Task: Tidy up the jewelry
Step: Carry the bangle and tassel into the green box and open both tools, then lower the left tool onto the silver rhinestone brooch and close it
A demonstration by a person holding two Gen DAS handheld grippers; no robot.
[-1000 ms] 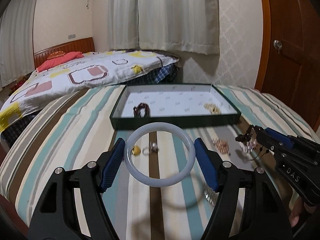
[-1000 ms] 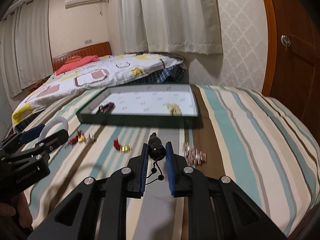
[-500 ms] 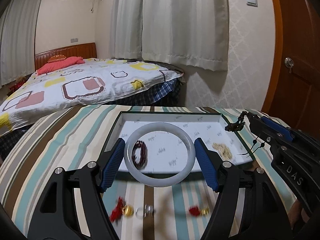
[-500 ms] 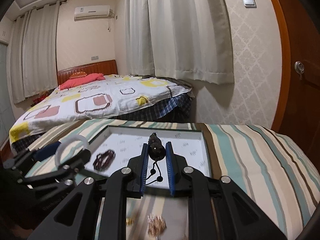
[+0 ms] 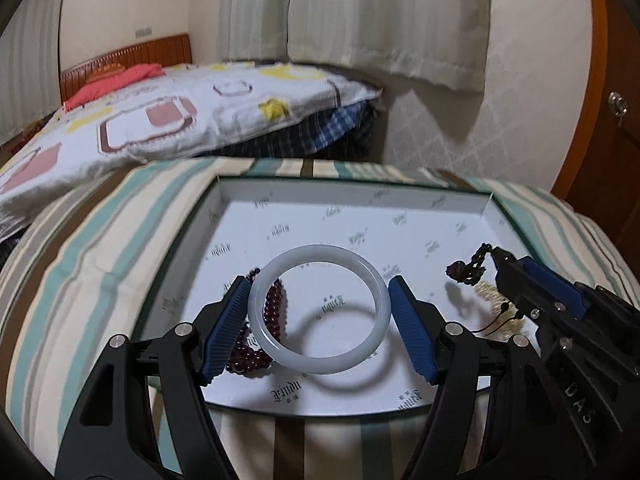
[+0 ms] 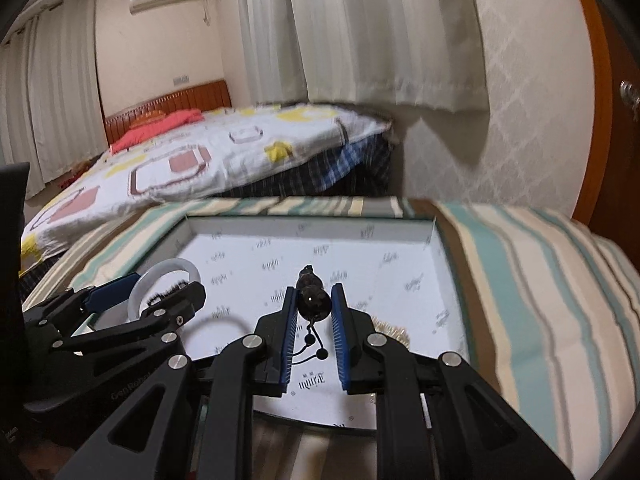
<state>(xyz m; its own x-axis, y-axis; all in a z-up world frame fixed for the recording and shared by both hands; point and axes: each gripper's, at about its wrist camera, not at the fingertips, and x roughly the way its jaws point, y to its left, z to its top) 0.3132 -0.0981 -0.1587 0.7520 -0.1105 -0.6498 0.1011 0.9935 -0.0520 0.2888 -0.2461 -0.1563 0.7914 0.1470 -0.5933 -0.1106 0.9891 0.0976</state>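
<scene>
My left gripper (image 5: 318, 314) is shut on a pale white bangle (image 5: 376, 280), held above the near left part of a dark-rimmed box with a white printed lining (image 5: 400, 220). A dark red bead bracelet (image 5: 276, 304) lies in the box under the bangle. My right gripper (image 6: 314, 306) is shut on a dark bead pendant with cords (image 6: 312, 294), held over the box's (image 6: 434, 236) right half. A gold chain (image 6: 390, 330) lies on the lining beside its right finger. In the left wrist view the right gripper (image 5: 494, 256) and its pendant (image 5: 466, 270) hang at the right.
The box rests on a striped mattress (image 5: 100, 240). Beyond it stands a second bed with a patterned quilt (image 5: 160, 116), then curtains (image 5: 360, 20) and a wooden door (image 5: 616, 100) at the right. The left gripper (image 6: 168, 292) shows low left in the right wrist view.
Both grippers have travelled forward from above the loose jewelry on the mattress to above the box, each keeping its hold. The loose pieces have dropped out of view.
</scene>
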